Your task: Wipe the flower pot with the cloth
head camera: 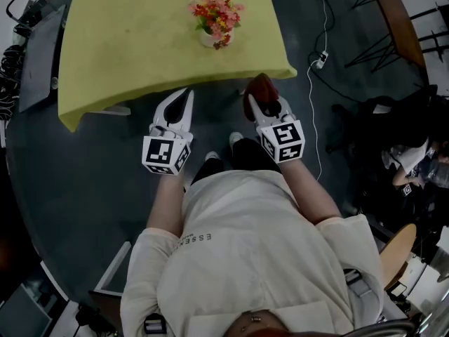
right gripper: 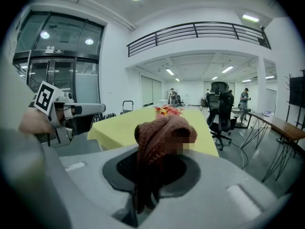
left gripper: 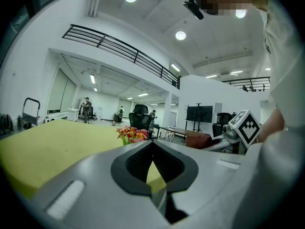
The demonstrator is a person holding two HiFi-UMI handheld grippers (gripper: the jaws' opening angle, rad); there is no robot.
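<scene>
A small pale flower pot (head camera: 209, 38) with red and orange flowers (head camera: 216, 14) stands on the yellow-green table (head camera: 140, 41), near its far middle. The flowers (left gripper: 132, 133) show ahead in the left gripper view, and the same flowers (right gripper: 167, 110) far off in the right gripper view. My right gripper (head camera: 261, 98) is shut on a reddish-brown knitted cloth (head camera: 261, 88), which bunches above its jaws (right gripper: 159, 137). My left gripper (head camera: 184, 101) is shut with nothing in it. Both hover at the table's near edge, well short of the pot.
A person's body and legs fill the lower head view. A white cable (head camera: 312, 83) and power strip lie on the dark floor right of the table. Black office chairs (right gripper: 221, 111) stand to the right; a black stand (head camera: 42, 41) is left of the table.
</scene>
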